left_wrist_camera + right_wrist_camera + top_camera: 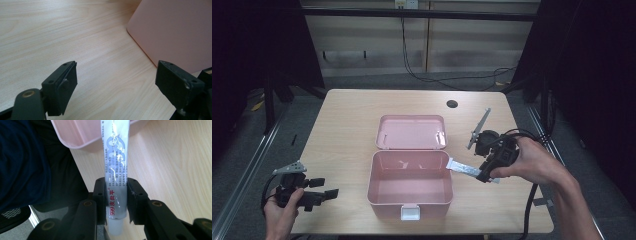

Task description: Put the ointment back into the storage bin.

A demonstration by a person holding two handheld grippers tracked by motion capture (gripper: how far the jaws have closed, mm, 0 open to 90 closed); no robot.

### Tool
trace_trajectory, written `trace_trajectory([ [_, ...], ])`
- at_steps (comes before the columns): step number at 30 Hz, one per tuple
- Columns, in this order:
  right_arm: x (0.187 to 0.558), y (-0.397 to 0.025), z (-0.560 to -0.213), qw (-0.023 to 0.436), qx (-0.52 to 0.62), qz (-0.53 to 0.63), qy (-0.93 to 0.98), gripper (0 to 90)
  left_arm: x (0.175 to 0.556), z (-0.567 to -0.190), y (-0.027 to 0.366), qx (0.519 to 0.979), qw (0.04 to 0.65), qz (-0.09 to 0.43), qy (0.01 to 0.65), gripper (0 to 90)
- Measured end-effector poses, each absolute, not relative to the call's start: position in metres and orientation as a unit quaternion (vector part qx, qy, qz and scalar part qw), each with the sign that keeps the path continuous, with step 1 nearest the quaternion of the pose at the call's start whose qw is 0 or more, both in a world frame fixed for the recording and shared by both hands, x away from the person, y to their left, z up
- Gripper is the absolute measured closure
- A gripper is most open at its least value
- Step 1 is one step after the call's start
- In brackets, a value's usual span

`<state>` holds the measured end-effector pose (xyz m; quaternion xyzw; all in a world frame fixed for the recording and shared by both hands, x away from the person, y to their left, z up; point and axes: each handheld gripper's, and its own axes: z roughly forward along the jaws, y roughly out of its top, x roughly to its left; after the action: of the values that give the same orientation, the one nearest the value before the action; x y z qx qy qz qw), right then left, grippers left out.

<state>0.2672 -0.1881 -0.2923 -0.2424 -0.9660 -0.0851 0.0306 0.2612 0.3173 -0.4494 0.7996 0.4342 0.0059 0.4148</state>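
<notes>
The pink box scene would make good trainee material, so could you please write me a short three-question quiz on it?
1. True or false: the pink box stands with its lid folded back flat on the table.
2. What does the right gripper hold?
A. a spoon
B. a white tube
C. nothing
3. In a few words, how do the left gripper's jaws stand, and over what?

Key
1. True: the lid lies open behind the box.
2. B: the jaws clamp the white tube near its cap end, its far end reaching the box's rim.
3. Wide apart with nothing between them, over bare table beside the box's wall.
</notes>
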Motion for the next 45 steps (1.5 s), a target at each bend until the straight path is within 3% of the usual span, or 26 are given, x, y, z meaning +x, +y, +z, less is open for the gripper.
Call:
trace_trajectory([
  [45,0.291,-0.071,-0.323,0.081,-0.108,-0.056,-0.989,72.2,0.261,-0.449,0.317,0.8,0.415,0.007,0.433,17.7],
])
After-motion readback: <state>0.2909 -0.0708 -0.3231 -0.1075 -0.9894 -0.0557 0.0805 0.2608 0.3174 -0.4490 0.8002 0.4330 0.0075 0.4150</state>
